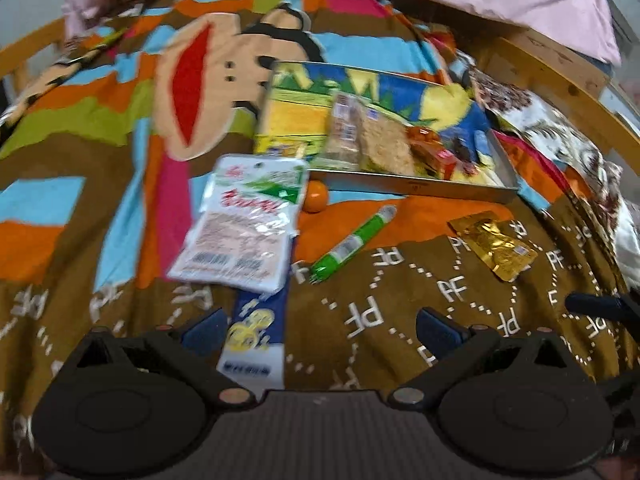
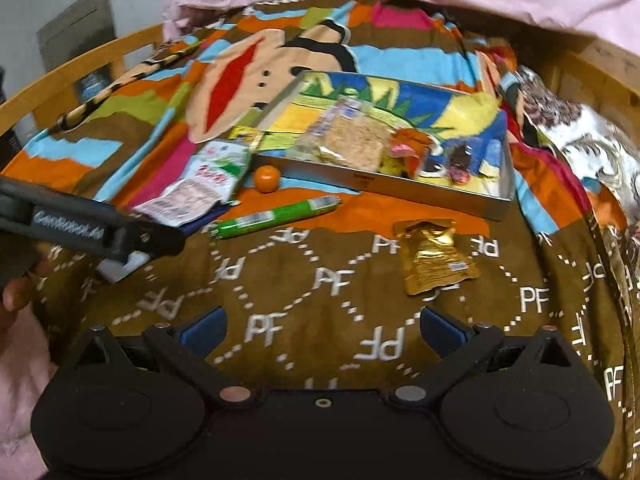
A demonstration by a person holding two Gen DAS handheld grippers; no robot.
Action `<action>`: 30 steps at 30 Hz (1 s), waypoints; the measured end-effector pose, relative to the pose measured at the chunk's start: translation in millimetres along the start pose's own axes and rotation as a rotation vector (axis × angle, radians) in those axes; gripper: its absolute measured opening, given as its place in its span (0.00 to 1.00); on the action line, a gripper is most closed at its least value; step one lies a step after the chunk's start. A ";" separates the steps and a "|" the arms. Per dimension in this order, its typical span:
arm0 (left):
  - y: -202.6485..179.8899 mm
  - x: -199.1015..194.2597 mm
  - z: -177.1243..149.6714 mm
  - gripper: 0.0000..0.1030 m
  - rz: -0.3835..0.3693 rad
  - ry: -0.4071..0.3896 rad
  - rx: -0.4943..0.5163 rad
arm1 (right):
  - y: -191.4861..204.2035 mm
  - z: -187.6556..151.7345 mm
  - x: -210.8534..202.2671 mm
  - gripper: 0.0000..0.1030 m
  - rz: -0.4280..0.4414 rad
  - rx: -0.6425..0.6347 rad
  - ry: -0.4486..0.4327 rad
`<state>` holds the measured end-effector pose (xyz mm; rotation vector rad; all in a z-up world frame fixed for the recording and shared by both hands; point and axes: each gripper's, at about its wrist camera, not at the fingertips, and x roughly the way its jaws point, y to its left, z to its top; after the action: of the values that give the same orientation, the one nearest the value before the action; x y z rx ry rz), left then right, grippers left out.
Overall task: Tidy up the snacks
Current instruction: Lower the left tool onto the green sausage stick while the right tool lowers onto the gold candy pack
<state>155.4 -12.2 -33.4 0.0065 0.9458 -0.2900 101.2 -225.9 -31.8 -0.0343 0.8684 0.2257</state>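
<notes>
Left wrist view: blue packet (image 1: 256, 340) just at 12 o'clock, lengthwise between wide-open, empty left hand-held gripper (image 1: 320, 330).

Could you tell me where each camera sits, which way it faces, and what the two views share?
Left wrist: sits on the left tongs, low over the blanket, facing the tin tray; own open fingers show.
Right wrist: sits on the right tongs, facing the same tray; own open fingers, left tongs and a hand show.
Shared: tray, orange ball, green stick, gold packet.
</notes>
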 end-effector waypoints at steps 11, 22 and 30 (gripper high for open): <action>-12.6 50.6 38.1 0.99 -0.144 -0.016 0.163 | -33.1 24.5 39.9 0.99 -0.055 -0.121 -0.040; -5.3 113.2 52.3 0.99 -0.292 0.080 0.179 | -71.9 44.3 88.5 0.99 0.028 -0.113 -0.002; -11.7 122.7 54.6 0.98 -0.326 0.089 0.215 | -82.2 46.0 114.8 0.97 0.060 -0.041 0.057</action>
<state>263.5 -60.4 -98.0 0.0630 0.9995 -0.6971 224.7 -279.6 -94.3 -0.0532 0.9228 0.2994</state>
